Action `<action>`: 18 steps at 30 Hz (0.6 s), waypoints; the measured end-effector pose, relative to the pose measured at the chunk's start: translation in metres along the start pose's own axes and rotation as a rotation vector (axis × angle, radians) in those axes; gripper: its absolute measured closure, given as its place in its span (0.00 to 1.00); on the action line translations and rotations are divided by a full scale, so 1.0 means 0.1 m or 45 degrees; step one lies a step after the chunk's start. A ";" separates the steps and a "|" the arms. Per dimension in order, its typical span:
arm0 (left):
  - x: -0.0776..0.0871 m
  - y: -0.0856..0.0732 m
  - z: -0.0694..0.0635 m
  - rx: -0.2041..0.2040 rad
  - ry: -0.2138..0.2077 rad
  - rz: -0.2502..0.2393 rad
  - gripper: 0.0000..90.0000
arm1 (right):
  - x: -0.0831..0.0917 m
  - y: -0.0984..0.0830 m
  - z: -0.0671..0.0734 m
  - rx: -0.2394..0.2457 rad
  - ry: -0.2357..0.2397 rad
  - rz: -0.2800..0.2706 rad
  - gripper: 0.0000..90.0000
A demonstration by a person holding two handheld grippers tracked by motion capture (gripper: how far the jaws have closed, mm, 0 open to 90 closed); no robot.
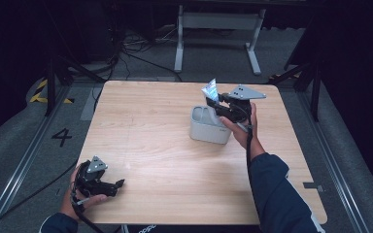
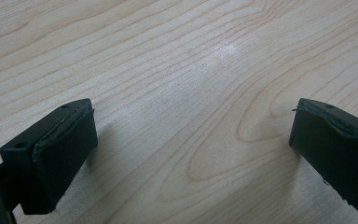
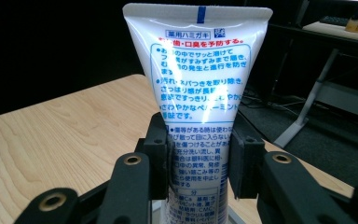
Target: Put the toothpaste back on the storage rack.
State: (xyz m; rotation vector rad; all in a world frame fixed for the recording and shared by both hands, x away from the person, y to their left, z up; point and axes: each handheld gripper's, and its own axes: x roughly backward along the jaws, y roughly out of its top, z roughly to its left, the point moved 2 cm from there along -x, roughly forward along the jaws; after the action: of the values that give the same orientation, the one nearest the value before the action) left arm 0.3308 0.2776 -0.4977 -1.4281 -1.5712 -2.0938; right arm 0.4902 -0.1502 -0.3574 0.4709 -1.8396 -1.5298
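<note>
my right gripper was clenched on a white tube with blue and red print, its flat crimped end pointing up. i held it just above the grey holder that stood on the far right part of the wooden table. my left gripper rested low at the near left edge of the table, jaws spread wide with nothing between them but bare wood.
</note>
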 end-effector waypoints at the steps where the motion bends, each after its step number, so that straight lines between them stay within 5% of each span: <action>1: 0.00 0.00 0.00 0.001 0.000 -0.001 0.02 | 0.00 -0.01 0.00 -0.005 0.003 0.003 0.73; 18: 0.00 0.00 0.00 -0.003 0.000 0.002 0.02 | 0.03 -0.20 -0.05 0.014 0.056 0.074 0.72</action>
State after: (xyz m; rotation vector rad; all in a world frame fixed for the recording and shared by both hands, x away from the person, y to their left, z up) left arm 0.3308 0.2777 -0.4976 -1.4292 -1.5680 -2.0956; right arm 0.4890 -0.1607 -0.3753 0.4488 -1.8136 -1.4598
